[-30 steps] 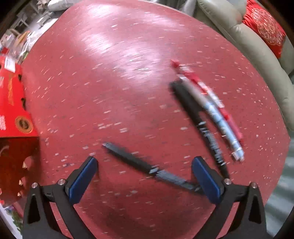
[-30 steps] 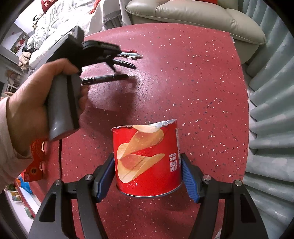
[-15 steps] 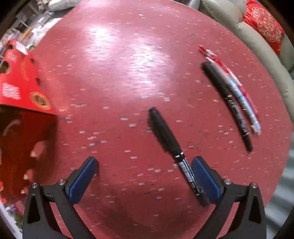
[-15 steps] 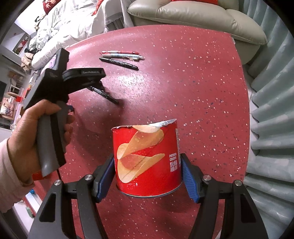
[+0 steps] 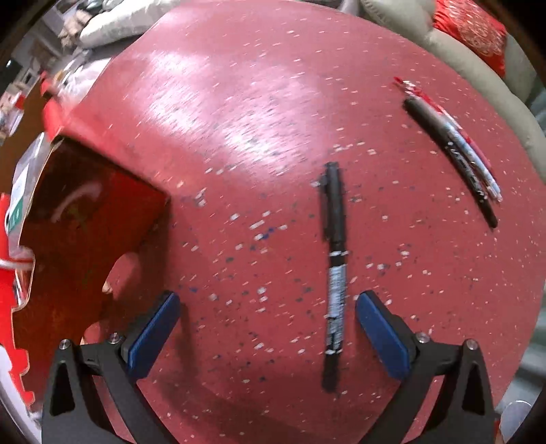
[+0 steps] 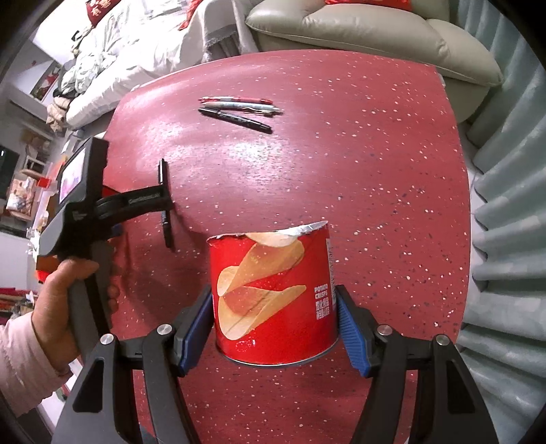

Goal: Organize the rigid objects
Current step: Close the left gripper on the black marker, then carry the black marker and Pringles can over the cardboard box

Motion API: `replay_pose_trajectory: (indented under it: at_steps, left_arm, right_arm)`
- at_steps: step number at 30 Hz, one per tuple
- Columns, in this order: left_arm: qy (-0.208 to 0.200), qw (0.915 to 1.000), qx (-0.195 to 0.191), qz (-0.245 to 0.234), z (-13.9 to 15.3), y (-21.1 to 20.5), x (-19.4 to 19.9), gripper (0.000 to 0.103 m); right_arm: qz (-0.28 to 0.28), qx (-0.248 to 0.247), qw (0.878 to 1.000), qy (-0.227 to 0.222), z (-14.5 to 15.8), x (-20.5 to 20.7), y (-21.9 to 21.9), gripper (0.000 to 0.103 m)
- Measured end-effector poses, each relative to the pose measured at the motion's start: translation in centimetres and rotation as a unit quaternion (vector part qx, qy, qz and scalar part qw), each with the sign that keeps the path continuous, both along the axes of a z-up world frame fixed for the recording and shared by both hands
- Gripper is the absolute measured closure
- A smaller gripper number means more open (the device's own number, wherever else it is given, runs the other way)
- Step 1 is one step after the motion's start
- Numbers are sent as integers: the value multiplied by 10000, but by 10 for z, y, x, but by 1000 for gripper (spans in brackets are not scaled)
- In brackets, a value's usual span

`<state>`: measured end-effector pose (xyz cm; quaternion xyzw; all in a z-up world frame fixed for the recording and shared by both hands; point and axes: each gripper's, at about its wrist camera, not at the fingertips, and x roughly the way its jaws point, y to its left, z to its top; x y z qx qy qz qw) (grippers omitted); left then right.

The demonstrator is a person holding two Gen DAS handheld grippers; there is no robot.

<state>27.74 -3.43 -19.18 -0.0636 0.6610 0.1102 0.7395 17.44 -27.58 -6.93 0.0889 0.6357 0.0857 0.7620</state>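
Note:
A black marker (image 5: pixel 335 266) lies loose on the red speckled table (image 5: pixel 245 136), between my left gripper's open fingers and nearer the right one; it also shows in the right wrist view (image 6: pixel 166 208). My left gripper (image 5: pixel 266 336) is open and empty; it shows in the right wrist view (image 6: pixel 163 205). Three pens (image 5: pixel 454 147) lie side by side at the far right: one black, one grey, one red, also seen in the right wrist view (image 6: pixel 239 111). My right gripper (image 6: pixel 273 328) is shut on a red potato crisps can (image 6: pixel 273 293) with a torn foil top.
A red cardboard box (image 5: pixel 78 218) stands at the table's left edge, close to my left gripper's left finger. A beige sofa (image 6: pixel 358 37) with a red cushion (image 5: pixel 471 30) lies beyond the table. Grey curtains (image 6: pixel 505 205) hang on the right.
My left gripper has swung left and back toward the box; the black marker now lies lengthwise between its fingers. The right gripper and the can have not moved.

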Motion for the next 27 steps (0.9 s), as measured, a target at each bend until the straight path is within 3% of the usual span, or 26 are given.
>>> replay_pose_trajectory:
  at_steps: [4, 6, 11, 16, 19, 21, 22, 27]
  left_arm:
    - [-81, 9999, -65, -130, 7, -23, -5, 0]
    - [-89, 9995, -307, 5, 6, -25, -8, 0]
    - [2, 9994, -350, 2, 11, -19, -16, 0]
    - [34, 9991, -379, -167, 13, -22, 6, 5]
    - [-76, 9989, -359, -298, 26, -37, -2, 31]
    - [-73, 9979, -377, -529, 35, -47, -7, 76]
    - [-28, 9975, -382, -599, 38, -50, -7, 91]
    - [48, 9949, -665, -757, 51, -46, -20, 93]
  right_arm:
    - [110, -37, 9999, 12, 1, 1, 5, 35]
    - [146, -57, 9999, 11, 2, 1, 7, 35]
    - [202, -63, 9998, 7, 5, 1, 9, 35]
    - [255, -59, 9997, -3, 8, 0, 14, 35]
    - [290, -71, 9995, -39, 12, -1, 17, 35]
    - [314, -92, 9995, -55, 15, -2, 19, 35]
    - [319, -97, 9994, -69, 16, -2, 19, 35]
    - [335, -119, 9993, -120, 22, -3, 25, 35]
